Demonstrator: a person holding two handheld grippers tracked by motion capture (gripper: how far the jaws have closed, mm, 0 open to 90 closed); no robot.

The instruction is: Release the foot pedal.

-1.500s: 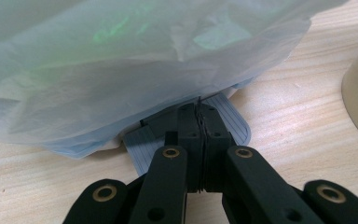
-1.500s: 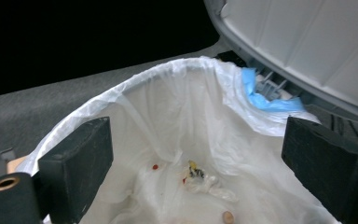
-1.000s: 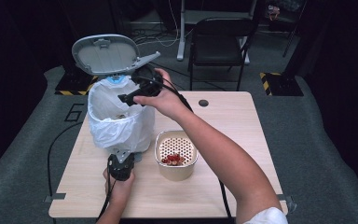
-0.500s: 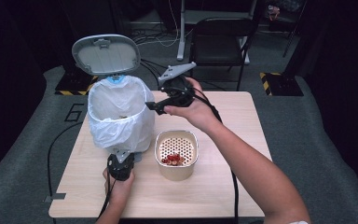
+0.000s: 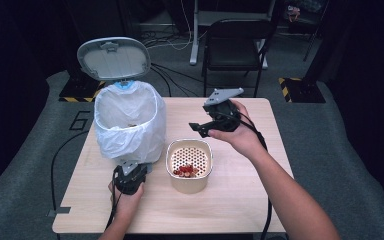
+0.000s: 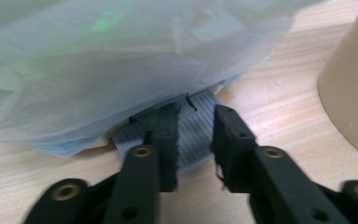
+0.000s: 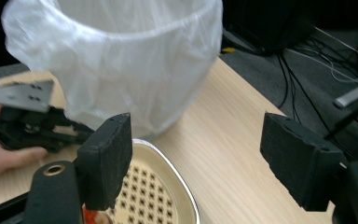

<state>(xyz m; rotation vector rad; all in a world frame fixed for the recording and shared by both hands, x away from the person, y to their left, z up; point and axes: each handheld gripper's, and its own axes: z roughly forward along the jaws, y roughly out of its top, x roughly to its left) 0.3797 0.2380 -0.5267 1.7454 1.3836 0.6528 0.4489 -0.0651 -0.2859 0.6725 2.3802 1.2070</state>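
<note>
**Pedal pressed, lid up, right claw empty above the strainer**

Lowest in the high view, our left gripper (image 5: 128,177) sat at the foot of the bin (image 5: 129,127). In the left gripper view its jaws stood narrow over the grey ribbed pedal (image 6: 193,128); whether they pinched it we could not tell. Just right of it, at centre frame, stood the cream strainer bowl (image 5: 189,165), with a small red heap (image 5: 185,171) on its perforated floor. Higher, our right gripper (image 5: 200,129) hovered with jaws spread wide, holding nothing. At upper left, the white-lined bin stood with its lid (image 5: 113,58) raised; small scraps lay inside. The table (image 5: 240,195) was bare along its right and near edges.
</note>
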